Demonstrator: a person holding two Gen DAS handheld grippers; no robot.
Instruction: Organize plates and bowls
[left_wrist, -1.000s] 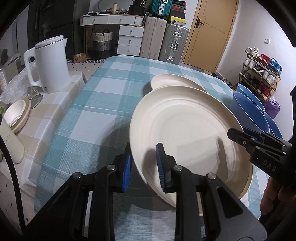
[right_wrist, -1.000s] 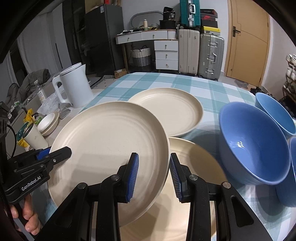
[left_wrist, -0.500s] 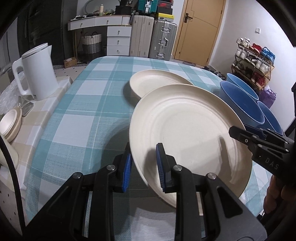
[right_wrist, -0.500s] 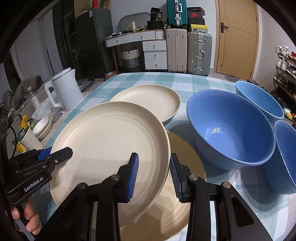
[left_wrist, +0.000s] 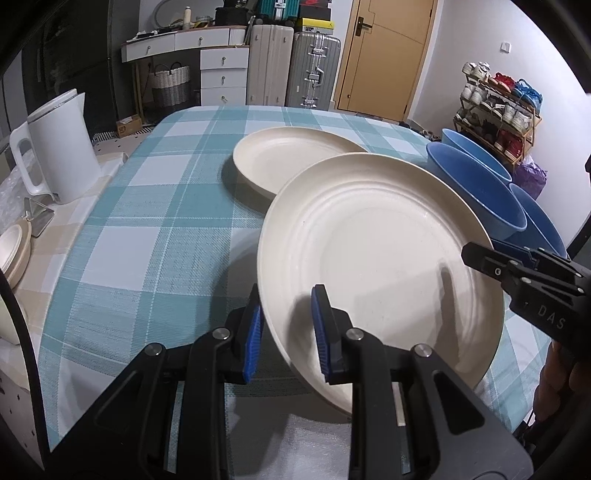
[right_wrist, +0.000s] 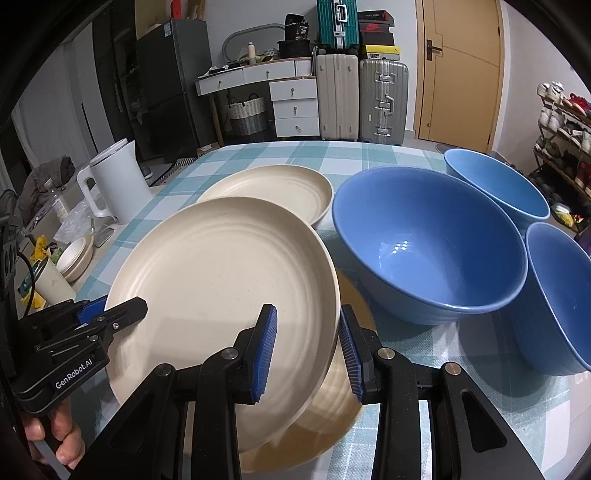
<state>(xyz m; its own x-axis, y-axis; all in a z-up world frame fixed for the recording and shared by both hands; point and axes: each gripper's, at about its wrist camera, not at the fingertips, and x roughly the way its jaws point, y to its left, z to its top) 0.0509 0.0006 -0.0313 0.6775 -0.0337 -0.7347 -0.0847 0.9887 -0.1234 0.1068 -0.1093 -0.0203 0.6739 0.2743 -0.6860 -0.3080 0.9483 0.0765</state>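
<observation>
Between the blue ribbed pads of the left gripper (left_wrist: 286, 328) sits the near-left rim of a big round cream plate with faint concentric ridges (left_wrist: 373, 254), jaws pinched tight on it. Same deal on the other side: the right gripper (right_wrist: 306, 347) has its pads clamped on the plate's right edge (right_wrist: 221, 288), so both are carrying it together and it's tilted, clear of the cloth

Right under it, in the right wrist view, there's a second cream plate lying flat on the table (right_wrist: 332, 398), mostly hidden by the held one. Just behind is a third cream plate, a bit deeper looking (left_wrist: 291, 162), resting on the teal and white checked tablecloth (left_wrist: 155, 229)

Off to the right are three glossy blue ceramic bowls: the big nearest one (right_wrist: 428, 243) just beside the held plate, another behind it (right_wrist: 495, 184), and one at the right edge (right_wrist: 557, 295), partly cut off

On the left a white electric kettle (left_wrist: 55, 151) stands on a beige checked surface, with small cream dishes stacked near it (right_wrist: 75, 256). Further back: white drawers (right_wrist: 295, 107), two hard suitcases (right_wrist: 364, 99), a wooden door (left_wrist: 388, 55), and a shoe rack (left_wrist: 498, 107) by the wall
</observation>
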